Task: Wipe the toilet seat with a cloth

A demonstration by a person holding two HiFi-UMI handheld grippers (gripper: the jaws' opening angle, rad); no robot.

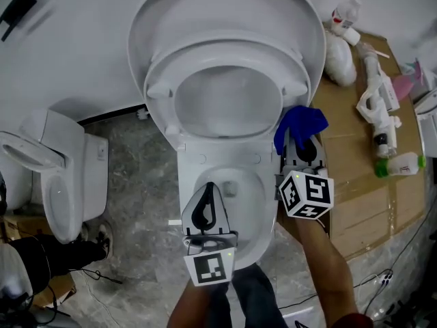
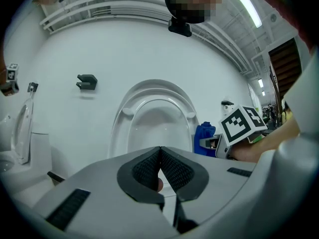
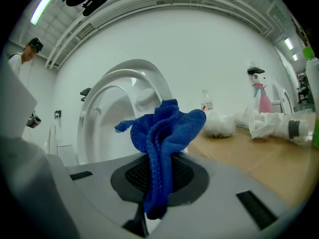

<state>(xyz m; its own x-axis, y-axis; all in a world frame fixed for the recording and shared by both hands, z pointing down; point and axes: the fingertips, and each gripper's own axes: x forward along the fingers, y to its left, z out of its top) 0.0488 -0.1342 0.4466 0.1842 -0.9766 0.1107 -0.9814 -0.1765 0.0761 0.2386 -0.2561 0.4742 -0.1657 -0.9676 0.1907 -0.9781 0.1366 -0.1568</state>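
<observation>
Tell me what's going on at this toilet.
A person holds tongs in each hand over a toilet whose seat and lid are up. The right tongs are clamped on a blue cloth, just beside the seat's right edge; whether it touches is unclear. The left tongs are shut and empty above the front of the bowl.

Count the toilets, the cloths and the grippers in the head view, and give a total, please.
Toilets: 2, the middle toilet and the left toilet
Cloths: 1, the blue cloth
Grippers: 2, the left gripper and the right gripper
Total: 5
</observation>
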